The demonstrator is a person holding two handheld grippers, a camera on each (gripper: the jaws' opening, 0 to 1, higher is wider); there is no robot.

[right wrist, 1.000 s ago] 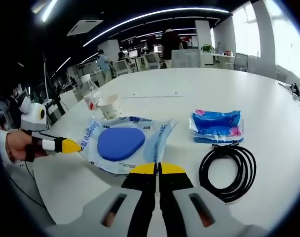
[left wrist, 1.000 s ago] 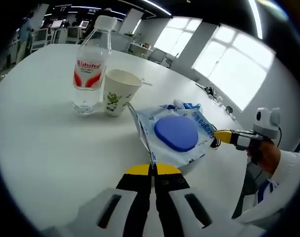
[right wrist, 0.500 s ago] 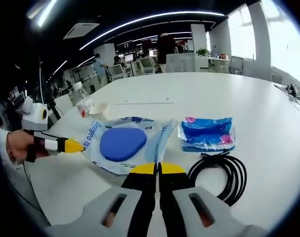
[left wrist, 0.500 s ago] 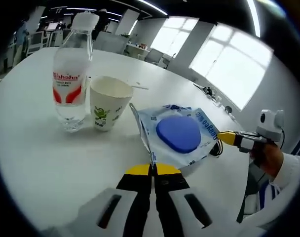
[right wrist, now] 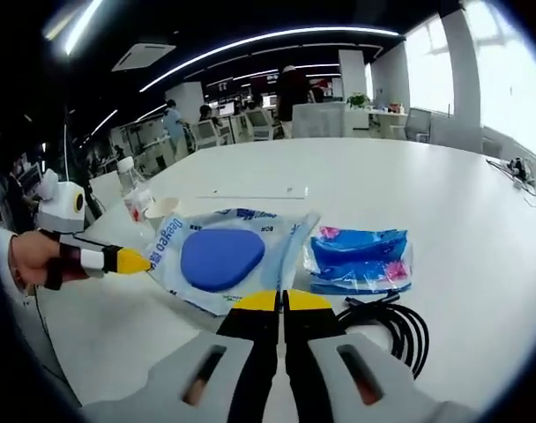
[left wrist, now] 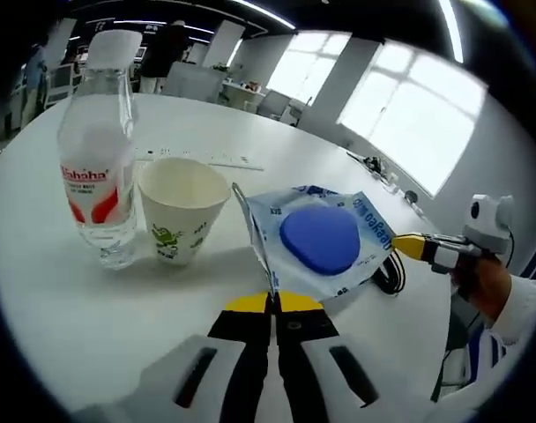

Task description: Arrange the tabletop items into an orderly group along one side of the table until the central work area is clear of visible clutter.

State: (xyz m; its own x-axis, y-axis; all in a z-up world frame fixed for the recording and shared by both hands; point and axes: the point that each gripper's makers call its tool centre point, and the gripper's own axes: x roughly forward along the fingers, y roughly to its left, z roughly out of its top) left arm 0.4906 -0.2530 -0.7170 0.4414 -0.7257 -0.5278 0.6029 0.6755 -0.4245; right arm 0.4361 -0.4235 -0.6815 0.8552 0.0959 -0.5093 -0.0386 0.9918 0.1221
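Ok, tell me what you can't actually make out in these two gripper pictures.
- Coiled black cable: right gripper view, its near part hidden behind the right hand-held gripper; in the left gripper view, mostly behind the clear plastic pouch with the blue oval pad.
- Clear plastic water bottle with red label: right gripper view, too small to read.
- Pouch print: left gripper view, cut off by folds.
- White paper cup: inside bottom hidden by its wall.

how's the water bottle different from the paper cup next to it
The clear plastic water bottle with the red label is taller than the white paper cup with green print. The bottle is capped with a white lid; the cup is open on top. The bottle is see-through, the cup opaque. Both stand upright, side by side, on the white table.
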